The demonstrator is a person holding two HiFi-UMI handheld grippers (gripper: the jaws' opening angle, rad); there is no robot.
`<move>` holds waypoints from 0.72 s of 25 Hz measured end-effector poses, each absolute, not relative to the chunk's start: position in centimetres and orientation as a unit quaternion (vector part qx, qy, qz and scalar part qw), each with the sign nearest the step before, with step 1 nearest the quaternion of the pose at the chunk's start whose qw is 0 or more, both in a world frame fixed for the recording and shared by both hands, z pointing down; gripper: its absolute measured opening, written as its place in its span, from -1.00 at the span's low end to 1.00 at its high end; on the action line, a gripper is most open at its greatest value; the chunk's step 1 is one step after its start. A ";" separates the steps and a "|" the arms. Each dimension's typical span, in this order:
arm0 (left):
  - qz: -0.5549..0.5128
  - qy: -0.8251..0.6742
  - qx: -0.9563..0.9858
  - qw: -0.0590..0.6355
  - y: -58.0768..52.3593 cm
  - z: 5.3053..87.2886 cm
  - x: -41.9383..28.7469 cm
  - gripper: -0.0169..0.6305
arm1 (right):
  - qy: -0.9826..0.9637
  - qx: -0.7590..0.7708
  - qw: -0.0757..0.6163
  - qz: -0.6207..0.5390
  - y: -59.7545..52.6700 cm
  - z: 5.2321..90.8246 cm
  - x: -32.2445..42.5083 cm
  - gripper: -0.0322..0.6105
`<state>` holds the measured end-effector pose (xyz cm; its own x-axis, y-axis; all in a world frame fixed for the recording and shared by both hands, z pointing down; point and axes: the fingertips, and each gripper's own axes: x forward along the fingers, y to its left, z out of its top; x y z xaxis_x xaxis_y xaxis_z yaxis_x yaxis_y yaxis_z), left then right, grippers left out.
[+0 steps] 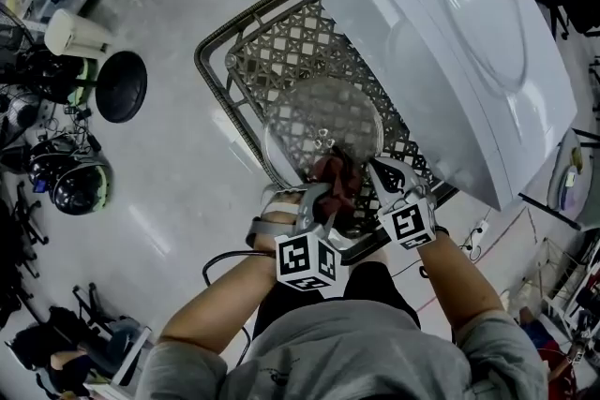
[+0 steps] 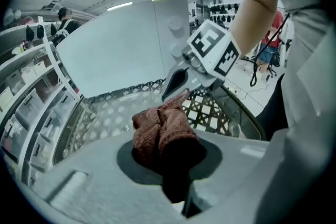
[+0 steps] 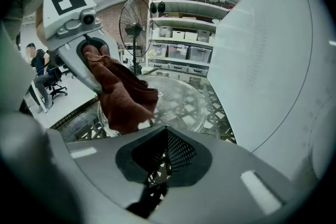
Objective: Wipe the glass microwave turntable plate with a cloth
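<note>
Our left claw [image 1: 323,201] grips the cloth [image 2: 163,134] at the glass plate's [image 3: 178,99] near edge; our right claw [image 3: 157,165] hangs slightly parted, empty. We judge most wiping remains.

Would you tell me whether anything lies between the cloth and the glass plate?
Nothing visible does: the cloth, held in the left tool, hangs at the near rim of the plate.
</note>
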<state>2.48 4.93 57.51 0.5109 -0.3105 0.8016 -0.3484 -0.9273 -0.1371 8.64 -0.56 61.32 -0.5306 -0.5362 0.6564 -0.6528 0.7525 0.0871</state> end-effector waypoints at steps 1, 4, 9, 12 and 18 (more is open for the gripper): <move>0.445 -0.185 0.876 0.014 5.0 57.3 3.9 -0.76 | -0.871 0.341 0.344 0.085 -0.6 61.3 8.6 -0.88; 0.427 -0.171 0.888 -0.003 5.2 57.6 7.3 -0.76 | -0.871 0.341 0.344 0.085 -0.5 61.2 8.7 -0.88; 0.428 -0.173 0.887 -0.008 5.5 59.7 8.7 -0.76 | -0.872 0.341 0.343 0.082 -0.6 61.1 8.7 -0.88; 0.436 -0.175 0.883 -0.014 5.8 60.4 8.5 -0.77 | -0.871 0.342 0.343 0.080 -0.6 61.1 8.7 -0.88; 0.439 -0.164 0.883 0.015 5.8 60.6 7.1 -0.77 | -0.870 0.340 0.350 0.077 -0.7 61.0 8.8 -0.88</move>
<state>7.12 5.76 60.63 0.5600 -0.2771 0.7808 -0.3037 -0.9455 -0.1177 8.78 -0.73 61.03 -0.5241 -0.5374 0.6607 -0.6455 0.7567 0.1035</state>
